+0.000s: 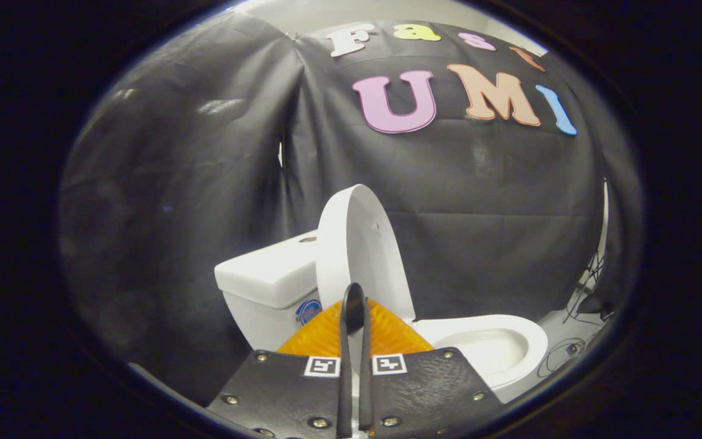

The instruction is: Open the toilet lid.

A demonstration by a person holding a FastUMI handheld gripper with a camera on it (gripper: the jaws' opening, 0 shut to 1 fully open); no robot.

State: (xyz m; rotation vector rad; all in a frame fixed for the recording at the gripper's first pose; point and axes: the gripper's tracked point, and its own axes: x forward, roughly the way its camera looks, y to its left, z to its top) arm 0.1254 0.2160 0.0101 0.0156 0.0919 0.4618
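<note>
Toilet lid (357, 250): rigid, smooth white plastic, hinged, standing raised against the tank (265, 274), beyond the fingertips. Likely light but slippery; best taken at its free rim. Gripper (354, 305): fingers together, holding nothing.

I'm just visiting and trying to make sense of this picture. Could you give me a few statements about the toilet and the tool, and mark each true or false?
1. The lid stands raised. True.
2. The tool has its fingers spread wide apart. False: the fingers lie close together, with just a thin gap, and nothing shows between them.
3. The bowl is uncovered. True.
4. The tank is black. False: it is white, in front of the black cloth wall.
5. The tool grips the lid. False: the fingertips sit in front of the lid's lower part, and no hold on it shows.
</note>
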